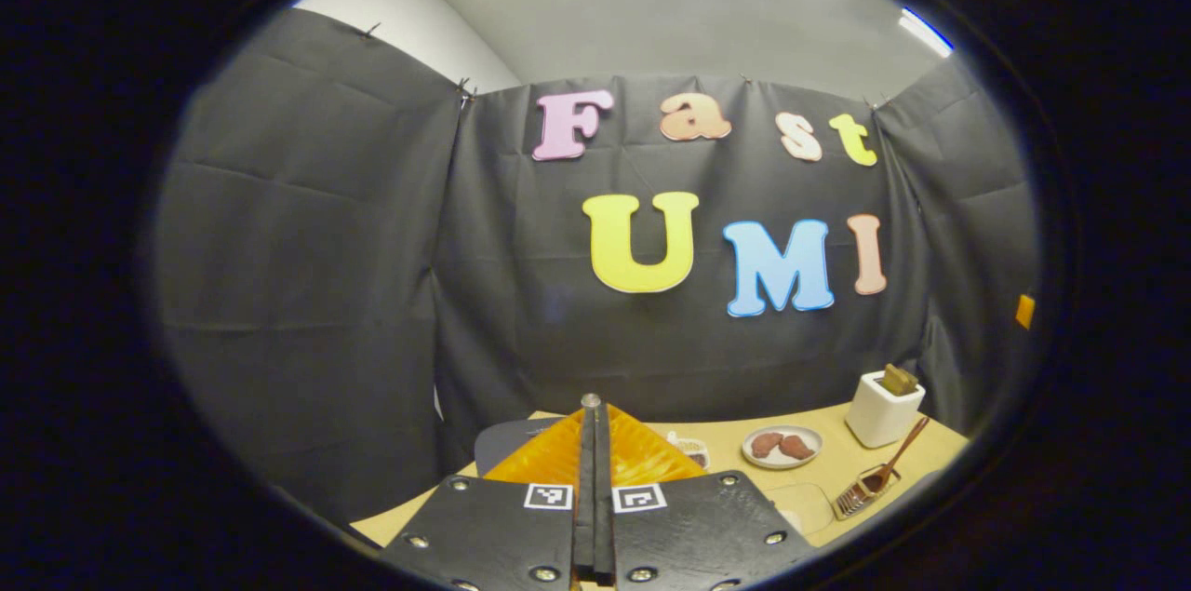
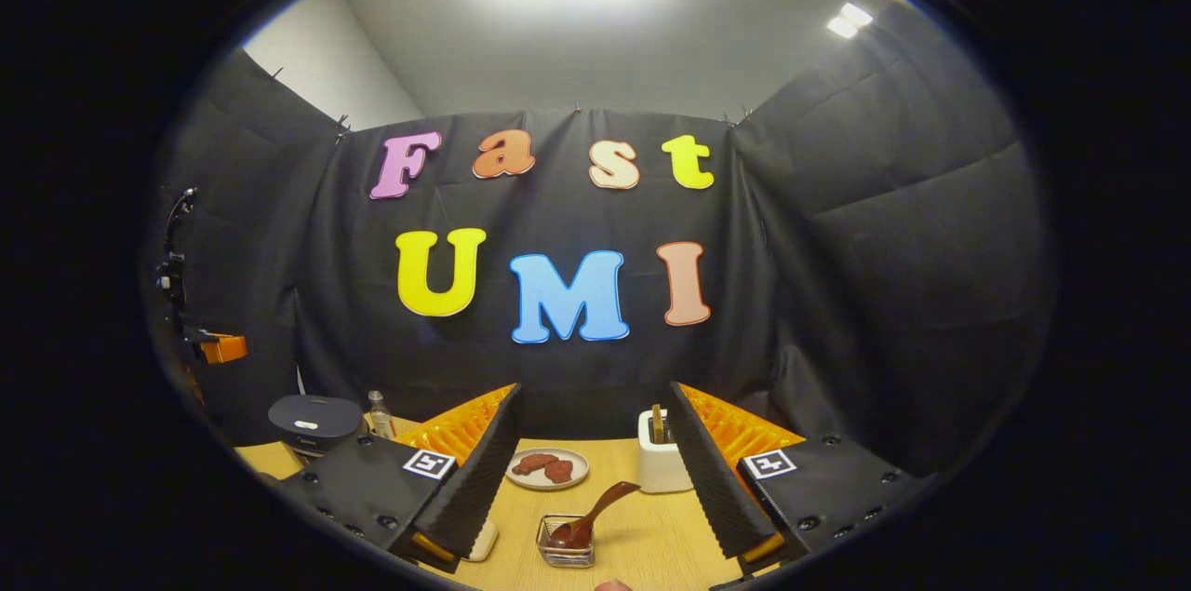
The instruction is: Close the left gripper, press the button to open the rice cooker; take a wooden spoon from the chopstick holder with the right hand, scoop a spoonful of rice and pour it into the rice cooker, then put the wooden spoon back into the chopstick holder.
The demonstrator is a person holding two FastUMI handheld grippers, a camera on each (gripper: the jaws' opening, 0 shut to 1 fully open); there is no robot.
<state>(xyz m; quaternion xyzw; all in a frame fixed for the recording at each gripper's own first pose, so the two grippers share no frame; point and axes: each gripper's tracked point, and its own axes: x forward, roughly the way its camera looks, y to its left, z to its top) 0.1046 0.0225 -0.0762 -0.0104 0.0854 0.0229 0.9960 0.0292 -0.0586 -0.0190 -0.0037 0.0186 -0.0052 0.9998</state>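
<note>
Left gripper view: left gripper (image 1: 593, 442) fingers pressed together, holding nothing, wooden spoon (image 1: 895, 456) in chopstick holder (image 1: 863, 491) off right on the table (image 1: 828, 456); right gripper view: right gripper (image 2: 595, 451) fingers wide apart, spoon and holder between them, rice cooker (image 2: 314, 419) far left.

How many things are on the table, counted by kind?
Rice cooker: 1
Plate with brown food pieces: 1
Toaster: 1
Holder with a wooden spoon in it: 1
Bottle: 1
Small bowl: 1
Total: 6 things, plus the spoon.
</note>
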